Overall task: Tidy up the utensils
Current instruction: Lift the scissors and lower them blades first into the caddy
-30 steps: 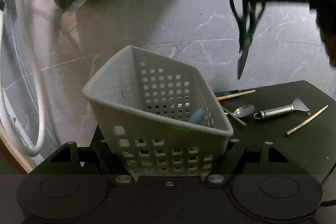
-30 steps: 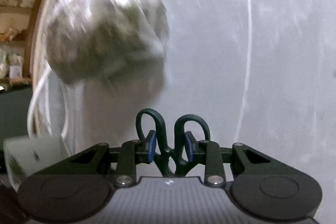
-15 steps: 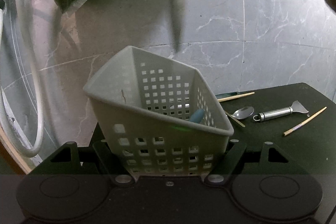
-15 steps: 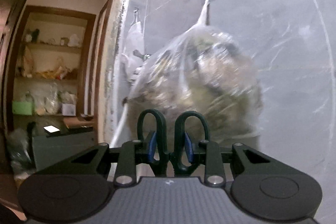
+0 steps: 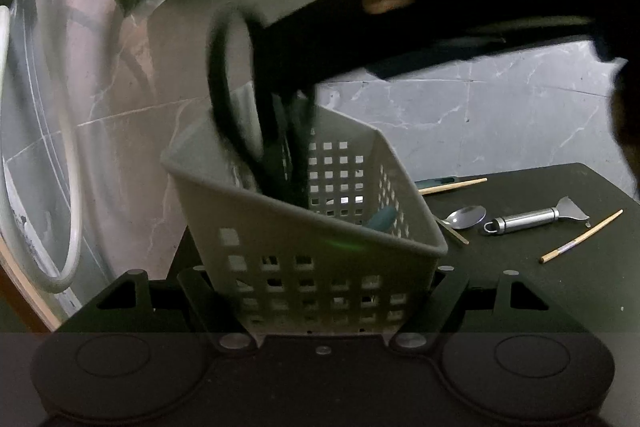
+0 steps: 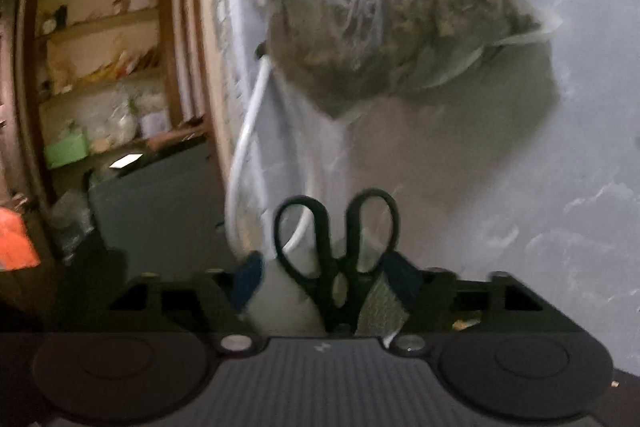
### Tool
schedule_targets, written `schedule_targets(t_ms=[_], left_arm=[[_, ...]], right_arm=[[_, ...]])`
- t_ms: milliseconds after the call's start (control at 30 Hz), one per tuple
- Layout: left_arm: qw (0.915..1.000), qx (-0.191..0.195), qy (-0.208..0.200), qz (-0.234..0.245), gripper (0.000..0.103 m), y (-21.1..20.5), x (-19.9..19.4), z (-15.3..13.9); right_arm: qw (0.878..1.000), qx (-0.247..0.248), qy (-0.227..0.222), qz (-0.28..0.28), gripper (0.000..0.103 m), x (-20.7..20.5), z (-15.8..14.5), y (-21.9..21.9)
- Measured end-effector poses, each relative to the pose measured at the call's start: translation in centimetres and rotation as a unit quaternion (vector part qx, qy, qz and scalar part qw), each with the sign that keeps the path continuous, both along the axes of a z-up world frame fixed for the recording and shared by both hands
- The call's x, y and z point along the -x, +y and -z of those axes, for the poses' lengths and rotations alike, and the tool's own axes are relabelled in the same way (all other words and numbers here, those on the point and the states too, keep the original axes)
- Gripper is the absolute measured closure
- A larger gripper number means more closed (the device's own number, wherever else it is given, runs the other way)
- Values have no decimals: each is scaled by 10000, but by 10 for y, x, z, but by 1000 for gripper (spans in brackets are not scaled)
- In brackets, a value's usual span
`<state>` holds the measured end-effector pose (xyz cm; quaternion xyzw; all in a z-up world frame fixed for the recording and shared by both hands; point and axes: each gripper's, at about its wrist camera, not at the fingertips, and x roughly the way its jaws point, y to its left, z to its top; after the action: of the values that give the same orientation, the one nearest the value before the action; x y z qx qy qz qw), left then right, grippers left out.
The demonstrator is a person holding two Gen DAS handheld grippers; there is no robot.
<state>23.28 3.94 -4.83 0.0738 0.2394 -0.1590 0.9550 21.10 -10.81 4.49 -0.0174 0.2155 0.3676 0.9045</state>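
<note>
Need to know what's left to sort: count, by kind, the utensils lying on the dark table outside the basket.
Wooden sticks: 3
Spoon: 1
Metal-handled tool: 1
Teal item, mostly hidden, kind unclear: 1
Total: 6

matt grey plastic basket [image 5: 320, 251], brushed metal peeler [image 5: 528, 219], glossy spoon [image 5: 466, 217], polished marble wall [image 5: 480, 115]

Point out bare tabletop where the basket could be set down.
Bare dark table lies right of the basket, in front of the peeler and loose chopstick. Behind, spoon and another chopstick crowd it.
</note>
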Motion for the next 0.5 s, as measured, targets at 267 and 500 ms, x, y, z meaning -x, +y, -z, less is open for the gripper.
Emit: schedule_targets(t_ms=[267, 500], left_arm=[[10000, 23, 49, -33, 26, 0, -2, -1], [9999, 3, 138, -70, 26, -3, -5, -3]], right_arm=[[9927, 316, 378, 1098, 7, -22, -3, -97], [9813, 889, 1160, 1248, 8, -111, 69, -117]])
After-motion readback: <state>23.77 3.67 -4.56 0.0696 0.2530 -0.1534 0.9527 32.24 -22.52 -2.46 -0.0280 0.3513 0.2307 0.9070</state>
